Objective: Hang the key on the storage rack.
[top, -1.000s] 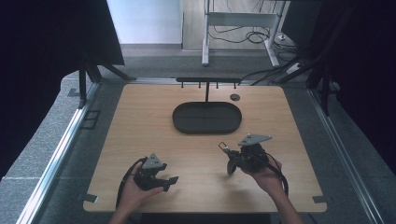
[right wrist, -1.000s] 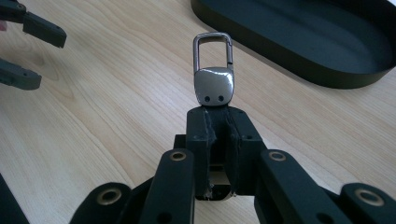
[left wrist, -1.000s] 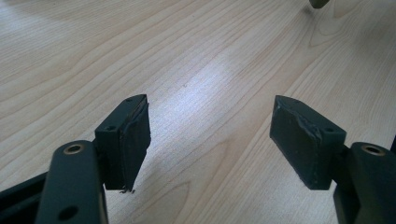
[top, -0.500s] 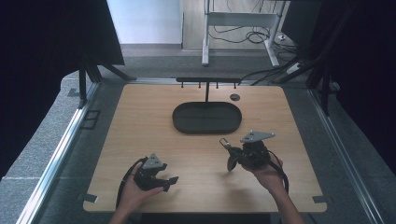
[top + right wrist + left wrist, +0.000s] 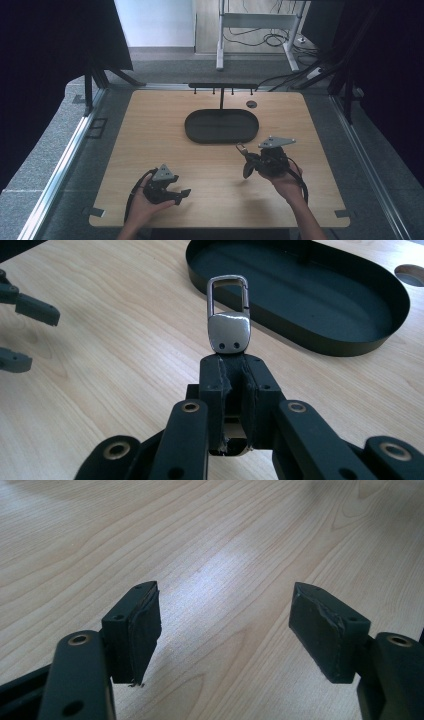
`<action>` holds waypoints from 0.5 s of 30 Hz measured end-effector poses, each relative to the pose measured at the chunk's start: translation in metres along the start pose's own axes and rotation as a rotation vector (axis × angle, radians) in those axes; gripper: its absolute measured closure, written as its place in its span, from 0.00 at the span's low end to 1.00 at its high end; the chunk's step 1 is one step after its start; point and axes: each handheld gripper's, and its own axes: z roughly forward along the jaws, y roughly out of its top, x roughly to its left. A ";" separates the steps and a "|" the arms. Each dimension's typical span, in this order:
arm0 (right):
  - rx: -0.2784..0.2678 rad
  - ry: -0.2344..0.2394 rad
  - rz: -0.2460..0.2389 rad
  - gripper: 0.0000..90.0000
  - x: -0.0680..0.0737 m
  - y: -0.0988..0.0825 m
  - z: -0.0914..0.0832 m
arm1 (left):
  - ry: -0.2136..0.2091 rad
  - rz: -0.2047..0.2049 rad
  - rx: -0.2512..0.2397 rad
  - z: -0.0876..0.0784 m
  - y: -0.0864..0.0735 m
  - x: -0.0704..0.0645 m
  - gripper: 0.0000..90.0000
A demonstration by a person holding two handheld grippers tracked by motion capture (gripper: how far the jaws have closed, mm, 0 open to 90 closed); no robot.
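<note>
My right gripper hovers over the wooden table's right half, just in front of the tray, and is shut on a silver metal key clip. In the right gripper view the clip sticks up out of the shut pads, with its snap-hook loop pointing at the black oval tray. My left gripper rests low near the table's front edge, held in a hand. Its jaws stand wide open over bare wood with nothing between them.
The black oval tray lies at the table's middle back, and a thin post rises from it to a black bar with small hooks. A round hole sits in the tabletop right of the bar. The left gripper appears at the left edge of the right gripper view.
The right gripper has drifted slightly up and toward the tray with the clip still in it. The left gripper has stayed put.
</note>
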 end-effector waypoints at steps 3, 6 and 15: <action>-0.012 -0.004 0.011 0.90 -0.003 0.001 0.000 | 0.000 0.001 0.001 0.000 0.000 0.000 0.33; -0.025 -0.012 0.019 0.90 -0.007 0.003 -0.001 | 0.000 0.003 0.004 0.001 0.000 0.000 0.33; -0.046 -0.025 0.038 0.90 -0.014 0.007 0.003 | 0.000 0.003 0.004 0.001 0.000 0.000 0.33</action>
